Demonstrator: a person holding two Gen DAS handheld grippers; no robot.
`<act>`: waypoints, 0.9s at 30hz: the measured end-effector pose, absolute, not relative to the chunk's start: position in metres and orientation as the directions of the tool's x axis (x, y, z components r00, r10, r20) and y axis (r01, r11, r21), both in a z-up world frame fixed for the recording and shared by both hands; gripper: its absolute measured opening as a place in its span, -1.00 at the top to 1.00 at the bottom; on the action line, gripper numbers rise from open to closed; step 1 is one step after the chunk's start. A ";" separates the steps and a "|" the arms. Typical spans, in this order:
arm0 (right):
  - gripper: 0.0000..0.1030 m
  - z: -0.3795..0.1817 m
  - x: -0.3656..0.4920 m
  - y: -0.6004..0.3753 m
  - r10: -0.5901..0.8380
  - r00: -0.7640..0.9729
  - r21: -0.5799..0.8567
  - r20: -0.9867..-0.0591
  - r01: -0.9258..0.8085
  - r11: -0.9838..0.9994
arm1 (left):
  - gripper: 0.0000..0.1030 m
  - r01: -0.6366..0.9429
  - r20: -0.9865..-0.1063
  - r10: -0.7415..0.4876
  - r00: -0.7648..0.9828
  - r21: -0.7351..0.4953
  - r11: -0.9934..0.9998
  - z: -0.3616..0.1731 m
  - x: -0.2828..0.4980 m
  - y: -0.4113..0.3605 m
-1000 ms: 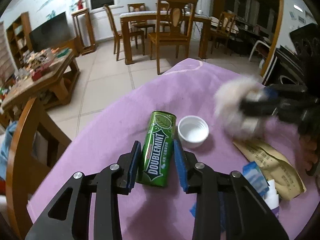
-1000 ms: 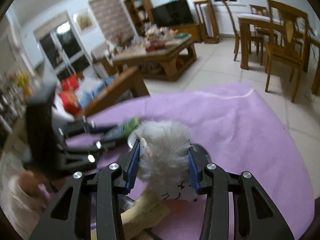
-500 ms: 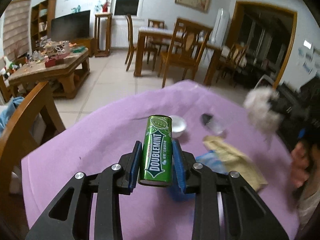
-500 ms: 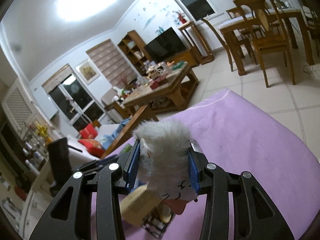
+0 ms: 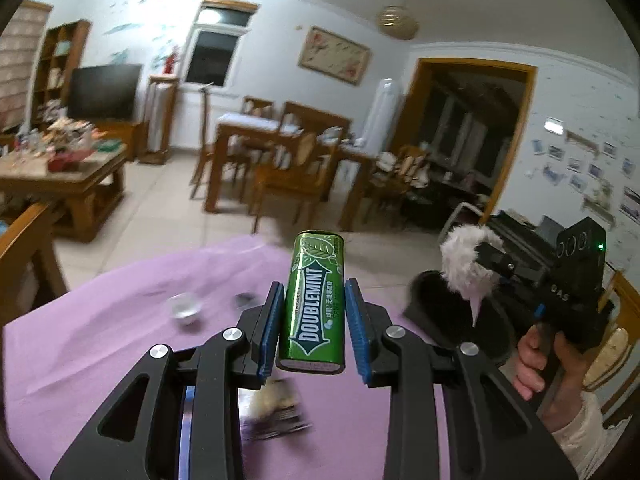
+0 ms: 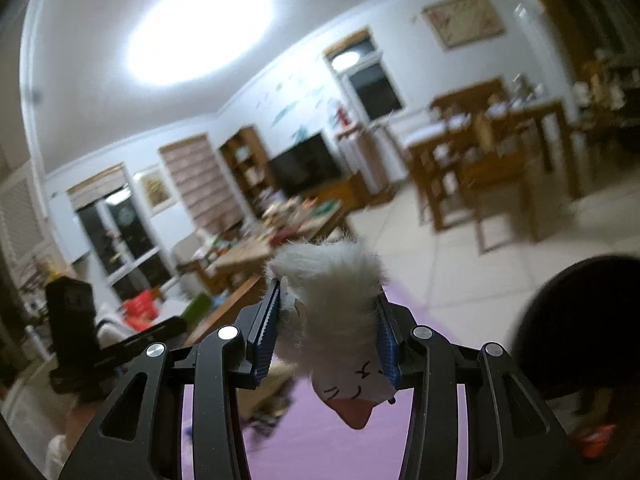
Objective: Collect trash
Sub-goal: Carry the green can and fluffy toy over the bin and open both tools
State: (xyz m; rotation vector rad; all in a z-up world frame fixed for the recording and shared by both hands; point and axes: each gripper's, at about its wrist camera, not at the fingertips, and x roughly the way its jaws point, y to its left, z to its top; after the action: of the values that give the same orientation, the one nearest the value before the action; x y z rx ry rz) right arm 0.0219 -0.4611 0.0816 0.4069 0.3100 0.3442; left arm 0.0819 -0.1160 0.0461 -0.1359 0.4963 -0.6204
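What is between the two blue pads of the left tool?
A green gum tin stands upright between the pads, gripped on both sides and lifted above the purple cloth, as the left wrist view shows.

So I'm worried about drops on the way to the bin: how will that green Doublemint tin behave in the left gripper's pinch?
The green Doublemint tin looks rigid, so it should not crush between the left gripper pads. Its glossy printed sides may be slippery. It stands tall above the fingers, held low down, so a jolt could perhaps pivot it.
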 end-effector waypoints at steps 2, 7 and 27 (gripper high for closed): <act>0.18 0.084 0.003 -0.492 0.332 0.921 0.428 -0.203 -0.222 0.876 | 0.41 0.559 -0.385 -0.619 0.685 -0.267 0.785 0.051 0.078 -0.142; 0.18 0.079 -0.041 -0.579 0.211 0.960 0.457 -0.183 -0.107 0.883 | 0.41 0.652 -0.374 -0.706 0.602 -0.281 0.705 0.049 0.073 -0.224; 0.18 -0.007 -0.064 -0.733 0.092 0.958 0.557 -0.270 0.078 0.827 | 0.41 0.759 -0.510 -0.757 0.408 -0.271 0.592 -0.017 0.062 -0.398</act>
State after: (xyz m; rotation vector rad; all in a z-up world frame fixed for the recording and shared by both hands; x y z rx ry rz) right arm -0.0640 -0.7333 -0.0066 0.5991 0.2939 0.0072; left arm 0.0620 -0.3975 -0.0165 0.0040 0.6406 -0.9555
